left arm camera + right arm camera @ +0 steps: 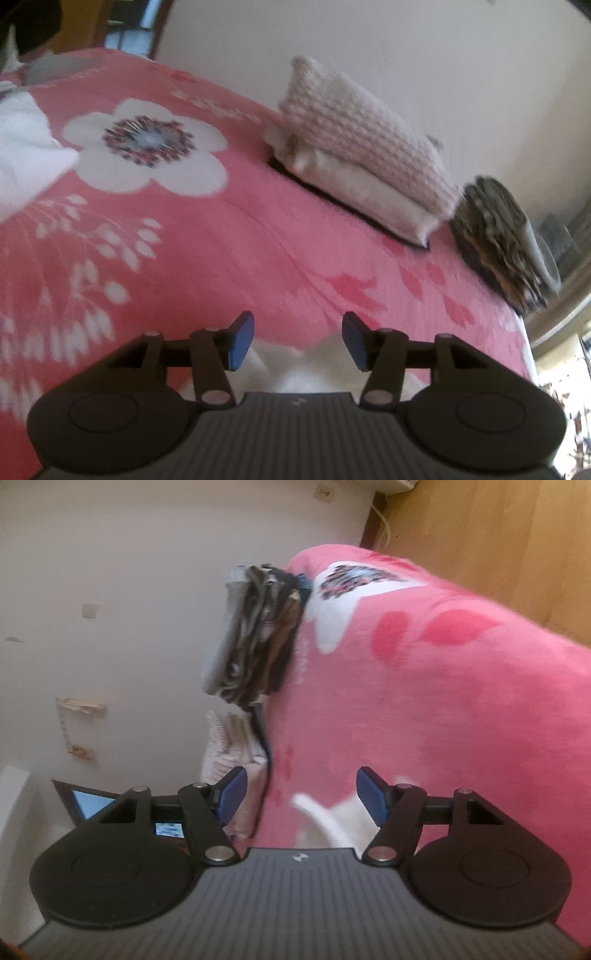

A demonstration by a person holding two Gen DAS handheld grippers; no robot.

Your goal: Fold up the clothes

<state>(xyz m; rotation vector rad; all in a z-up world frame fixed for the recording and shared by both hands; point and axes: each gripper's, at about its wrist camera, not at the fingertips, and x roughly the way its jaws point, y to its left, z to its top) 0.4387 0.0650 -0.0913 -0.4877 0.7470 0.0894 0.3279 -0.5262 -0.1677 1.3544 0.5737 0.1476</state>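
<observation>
Two hand-held grippers hang over a bed covered in pink cloth with white flowers. The left hand-held gripper has its blue pads well apart, nothing pressed between them; a white garment lies on the bed just below and between the pads, at 6 o'clock in the left wrist view. More white cloth sits at 9 o'clock in that view, though blur hides whether it is the same piece. A folded pale knit rests on a cream fold at 1 o'clock, and a dark patterned stack lies beside it at 3 o'clock. The right hand-held gripper is rolled sideways, so the bed fills its right half; its pads also stand apart and empty, with the white garment just beyond them. The dark stack shows at 11 o'clock there, against a pale wall.
</observation>
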